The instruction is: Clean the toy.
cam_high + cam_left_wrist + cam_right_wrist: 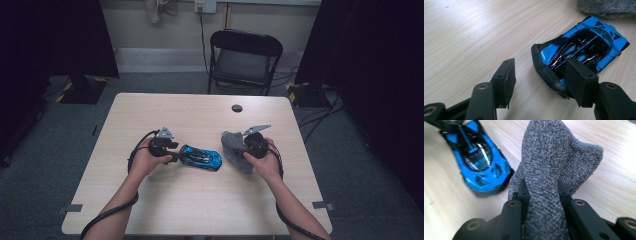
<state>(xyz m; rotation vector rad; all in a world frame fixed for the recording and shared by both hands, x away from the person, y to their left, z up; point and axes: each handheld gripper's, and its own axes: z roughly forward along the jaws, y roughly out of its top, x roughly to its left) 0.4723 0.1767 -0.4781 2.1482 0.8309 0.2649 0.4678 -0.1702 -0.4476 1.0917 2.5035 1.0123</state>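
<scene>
A blue and black toy car (201, 157) lies on the wooden table (190, 115), near its middle. My left gripper (175, 151) is at the car's left end. In the left gripper view its jaws (541, 77) stand open: the right pad overlaps the car's (584, 47) near end, while the left pad hangs over bare wood, apart from the car. A grey knitted cloth (234, 149) is just right of the car, and my right gripper (243, 146) is shut on it. The cloth (554, 152) bunches up between those jaws (542, 187), with the car (477, 162) beyond at the left.
A black folding chair (244, 55) stands behind the table's far edge. A small dark round spot (237, 108) marks the tabletop near the back. Cables trail from both grippers along the forearms. An edge of the cloth (606, 6) lies past the car.
</scene>
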